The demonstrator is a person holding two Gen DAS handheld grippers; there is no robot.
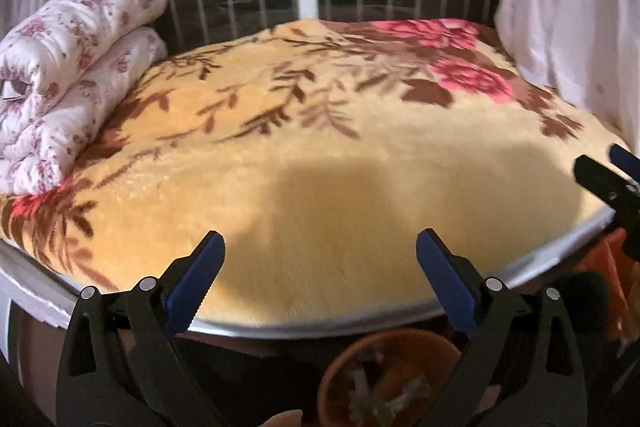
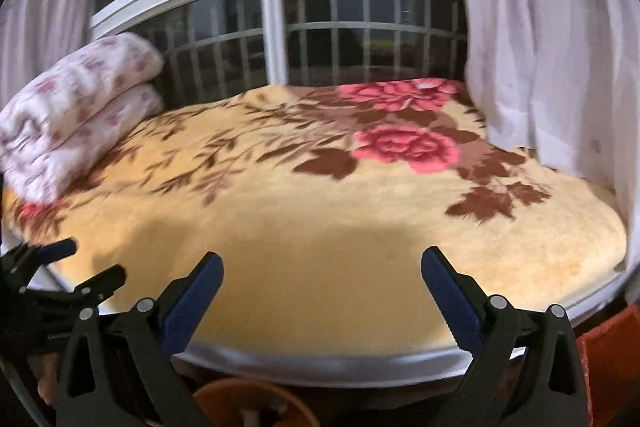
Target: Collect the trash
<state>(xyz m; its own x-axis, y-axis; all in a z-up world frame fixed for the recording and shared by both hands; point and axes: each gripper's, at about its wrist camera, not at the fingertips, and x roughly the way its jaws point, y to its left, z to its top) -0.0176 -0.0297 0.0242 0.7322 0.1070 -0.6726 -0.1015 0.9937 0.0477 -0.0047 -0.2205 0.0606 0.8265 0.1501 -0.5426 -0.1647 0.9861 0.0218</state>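
The bed fills both views before you, covered by a yellow plush blanket printed with brown leaves and pink roses; its pale front edge curves across the lower part of each picture. Behind it stands a window with white frames and a metal grille, dark outside, flanked by white curtains at either side. A folded quilt, white with a small pink flower print, lies stacked at the far left corner of the bed, against the window. Below the bed's front edge, low in your left wrist view, sits a round orange bin holding the trash: pale crumpled scraps, blurred, inside its rim. The same bin shows only as a partly hidden rim at the bottom of the right wrist view. Your left tongs are spread wide, blue pads apart, with nothing between them, above the bin and the bed's edge. Your right tongs are likewise spread wide and carry nothing, held just beside the left pair, which shows at the left edge of the right wrist view
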